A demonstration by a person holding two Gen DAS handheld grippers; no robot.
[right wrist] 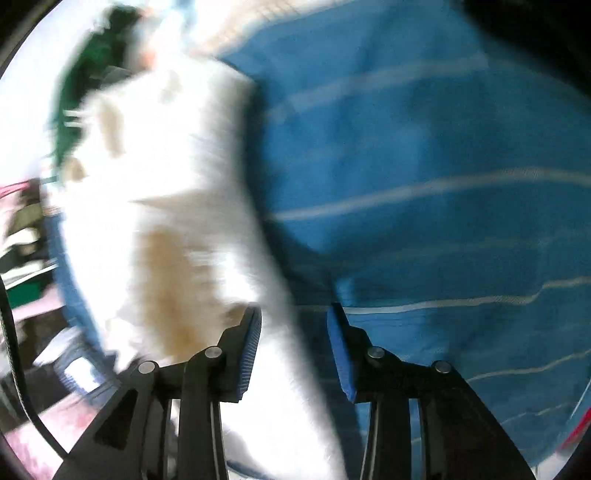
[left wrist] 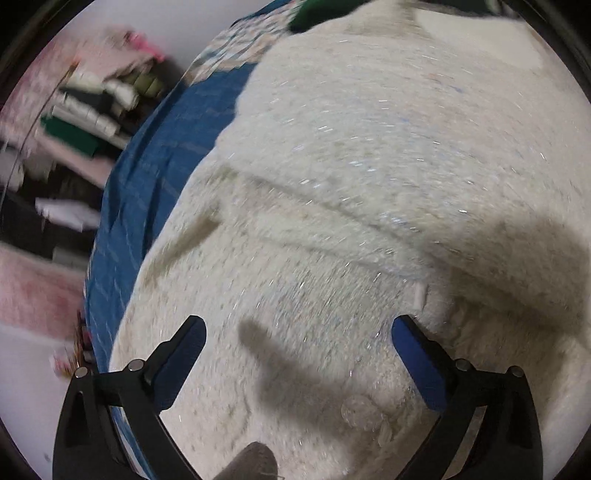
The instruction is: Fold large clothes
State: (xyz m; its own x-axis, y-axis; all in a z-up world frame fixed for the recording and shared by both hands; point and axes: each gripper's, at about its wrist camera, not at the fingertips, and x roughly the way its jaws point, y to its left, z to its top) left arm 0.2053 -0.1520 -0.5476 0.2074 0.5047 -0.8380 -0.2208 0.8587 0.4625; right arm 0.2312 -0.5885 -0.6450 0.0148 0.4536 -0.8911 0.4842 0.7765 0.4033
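- A fluffy white garment (left wrist: 351,184) lies spread over a blue sheet (left wrist: 155,177), covering most of what the left wrist view takes in.
- The garment's pile carries small glints, and a raised fold runs across it from the sheet side toward the right edge of the view.
- The left gripper (left wrist: 299,343) hangs over the near part of the garment with its jaws spread wide and nothing between them; the blue pads (left wrist: 421,365) face each other across bare fleece.
- Dark shadows fall on the garment between and beside those fingers.
- Past the sheet's left edge, away from the garment, sits a blurred stack of clothes (left wrist: 96,110) in white, green and dark tones, against pink.
- A dark green cloth (left wrist: 314,14) touches the garment's far edge at the top of the left wrist view.
- In the right wrist view the garment (right wrist: 166,166) shows as a bright, smeared white band with tan patches, lying on the sheet (right wrist: 424,184), which has thin pale stripes.
- The right gripper (right wrist: 295,325) has its jaws parted; a strip of the garment runs down between the two fingers, but motion blur hides whether either pad presses it.
- Green cloth (right wrist: 88,74) lies at the garment's far end in this view too.
- This view is heavily blurred, so fine detail of the garment's edge against the sheet cannot be made out.
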